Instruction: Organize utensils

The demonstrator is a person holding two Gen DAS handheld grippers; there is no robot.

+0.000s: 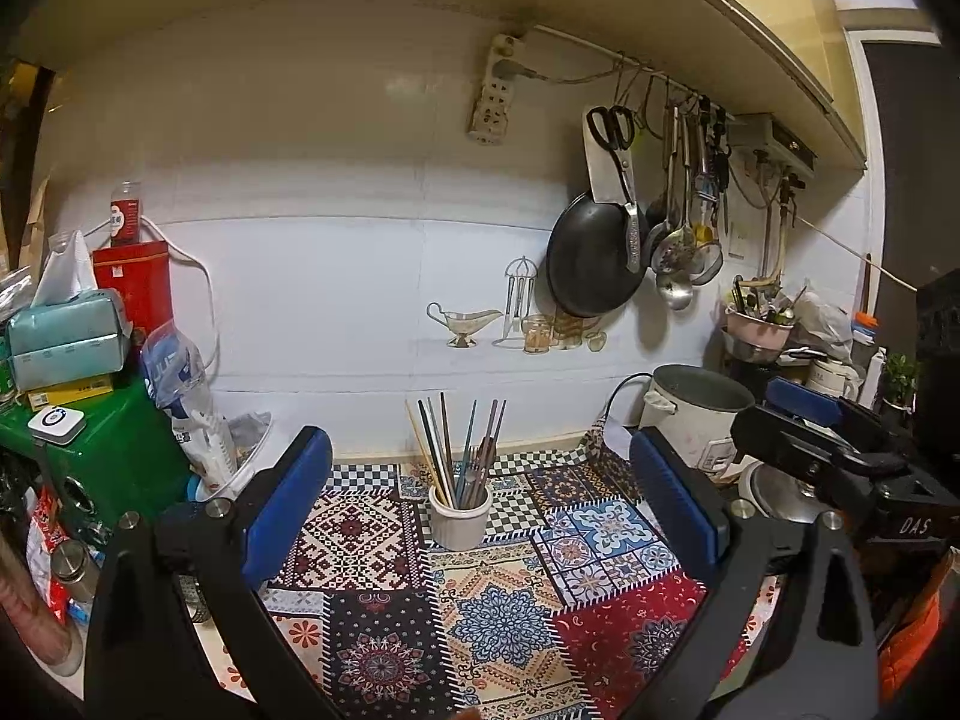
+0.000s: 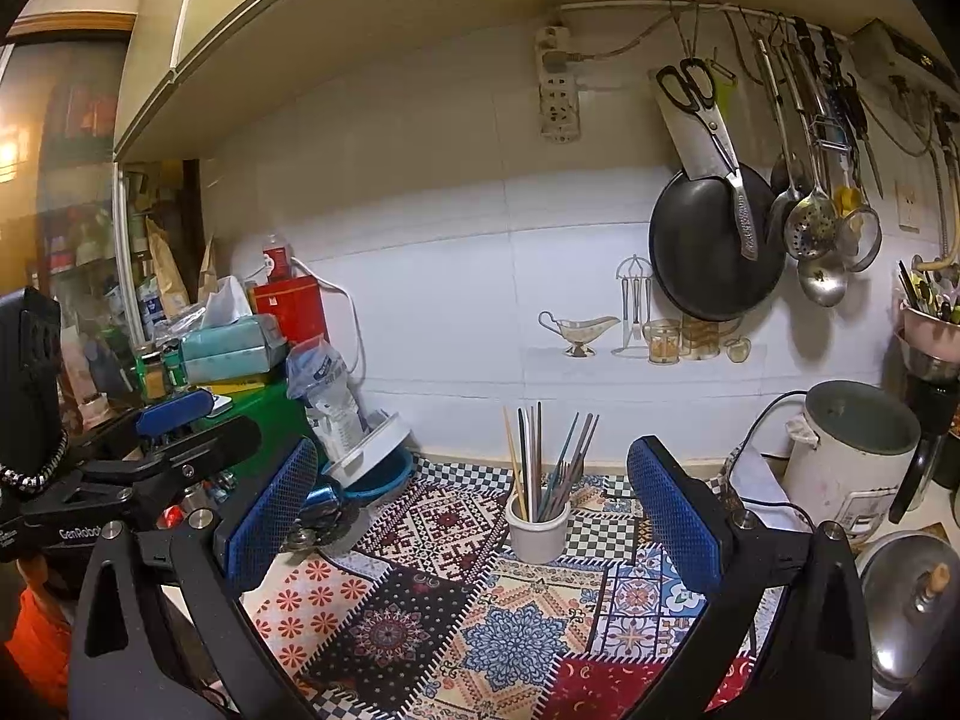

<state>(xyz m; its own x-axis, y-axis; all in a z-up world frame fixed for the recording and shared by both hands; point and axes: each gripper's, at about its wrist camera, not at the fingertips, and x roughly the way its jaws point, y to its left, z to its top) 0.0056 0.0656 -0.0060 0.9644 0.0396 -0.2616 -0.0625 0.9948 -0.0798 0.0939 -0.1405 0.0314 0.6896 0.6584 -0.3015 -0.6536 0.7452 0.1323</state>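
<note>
A white ceramic cup [image 1: 459, 521] stands on the patterned cloth [image 1: 498, 618] near the wall, with several chopsticks [image 1: 462, 450] upright in it. In the right wrist view the cup [image 2: 537, 531] and its chopsticks [image 2: 549, 459] sit centre. My left gripper [image 1: 480, 498] is open and empty, its blue pads either side of the cup, held back from it. My right gripper [image 2: 474, 510] is open and empty too, short of the cup. Each gripper shows at the edge of the other's view.
A white rice cooker [image 1: 696, 414] and a metal lid [image 2: 912, 594] stand at the right. A green box [image 1: 114, 450] with tissues [image 1: 66, 330] and a plastic bag [image 1: 192, 414] crowds the left. A black pan [image 1: 594, 258], scissors and ladles hang on the wall.
</note>
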